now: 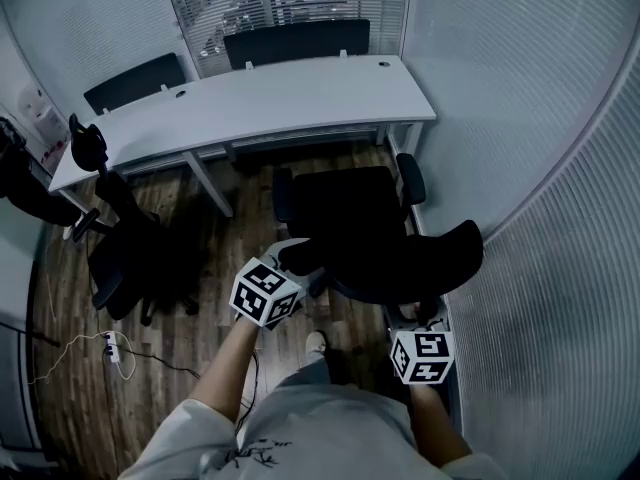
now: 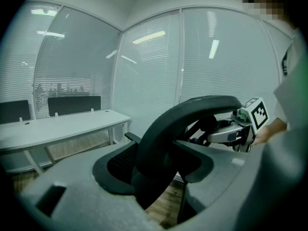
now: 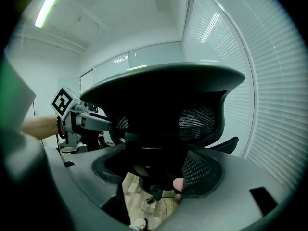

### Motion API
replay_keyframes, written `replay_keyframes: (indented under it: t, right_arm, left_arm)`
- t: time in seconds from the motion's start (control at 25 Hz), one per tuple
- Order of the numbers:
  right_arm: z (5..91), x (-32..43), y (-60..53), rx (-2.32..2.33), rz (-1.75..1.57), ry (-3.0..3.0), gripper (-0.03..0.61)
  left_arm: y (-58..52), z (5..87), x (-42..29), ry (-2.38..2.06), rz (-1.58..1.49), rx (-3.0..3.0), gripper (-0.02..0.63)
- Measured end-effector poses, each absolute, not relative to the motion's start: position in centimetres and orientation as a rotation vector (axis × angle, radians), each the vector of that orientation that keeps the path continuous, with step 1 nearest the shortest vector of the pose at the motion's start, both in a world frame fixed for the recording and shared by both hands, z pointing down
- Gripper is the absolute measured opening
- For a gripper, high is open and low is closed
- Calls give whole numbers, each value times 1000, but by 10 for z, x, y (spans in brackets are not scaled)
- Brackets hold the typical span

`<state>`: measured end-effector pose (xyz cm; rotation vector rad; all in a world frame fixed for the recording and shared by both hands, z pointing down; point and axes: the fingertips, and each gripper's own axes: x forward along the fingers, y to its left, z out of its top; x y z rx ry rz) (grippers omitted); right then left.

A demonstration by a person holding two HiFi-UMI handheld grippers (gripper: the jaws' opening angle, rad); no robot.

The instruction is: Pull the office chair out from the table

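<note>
The office chair (image 1: pixel 372 230) is seen standing on the wooden floor (image 1: pixel 200 338), close in front of the right end of the white desk (image 1: pixel 262 100), with its seat turned towards the desk and its curved backrest (image 1: pixel 420 266) turned towards the person. The left gripper (image 1: pixel 296 260) is set on the left end of that backrest. In the left gripper view its jaws are seen closed on the black upper rim, which fills the space between the two dark pads (image 2: pixel 118 170). The right gripper (image 1: pixel 426 318) is set on the backrest's right end. In the right gripper view its jaws are likewise seen clasped on the dark frame of the backrest, with mesh shown just above them. Each gripper is caught in the other's view, on the far side of the backrest. Both forearms are held out from the body, low in the head view. A second chair (image 1: pixel 128 260) is seen well apart at the left, near the desk's left end, and a white power strip (image 1: pixel 118 352) with its cable is seen lying on the floor below it. Two dark panels (image 1: pixel 296 40) are seen standing behind the desk, against walls covered with blinds.
</note>
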<state>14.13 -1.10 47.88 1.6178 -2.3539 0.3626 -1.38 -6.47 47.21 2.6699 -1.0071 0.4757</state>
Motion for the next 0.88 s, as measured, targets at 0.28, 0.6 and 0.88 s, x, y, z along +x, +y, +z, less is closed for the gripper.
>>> replay_keyframes:
  t: [0.28, 0.6, 0.88]
  right_arm:
    - [478, 149, 22, 1613, 357, -2360, 277]
    - [483, 162, 60, 1614, 354, -2367, 277]
    - [483, 170, 94, 1609, 354, -2371, 278]
  left_arm:
    - [-31, 472, -6, -1015, 471, 2671, 243]
    - [6, 476, 7, -1022, 466, 2675, 244]
    - [41, 475, 15, -1019, 467, 2680, 242]
